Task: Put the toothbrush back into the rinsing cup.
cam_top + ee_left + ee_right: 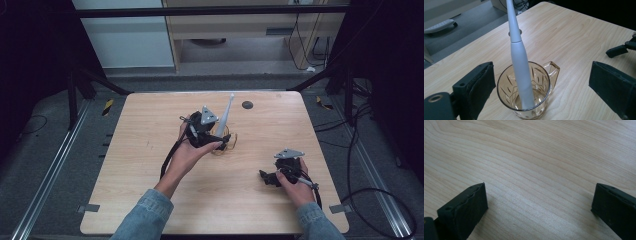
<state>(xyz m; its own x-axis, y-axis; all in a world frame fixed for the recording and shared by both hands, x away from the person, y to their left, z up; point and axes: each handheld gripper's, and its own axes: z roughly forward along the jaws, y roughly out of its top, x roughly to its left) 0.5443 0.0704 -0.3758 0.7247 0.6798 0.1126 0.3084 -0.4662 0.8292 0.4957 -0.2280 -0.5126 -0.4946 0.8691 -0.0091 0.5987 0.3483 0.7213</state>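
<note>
Amber cut-glass mug with a handle (524, 90) standing upright near the middle of the pale wooden surface (150, 170), with a white electric toothbrush handle (520, 65) propped inside, leaning toward the far side. Left gripper (541, 85) around the mug, fingers (477, 85) spread wide on either side, touching neither glass nor toothbrush. Right gripper (537, 205) resting low at the near right, well apart, fingers (466, 208) wide open over bare wood, holding nothing.
</note>
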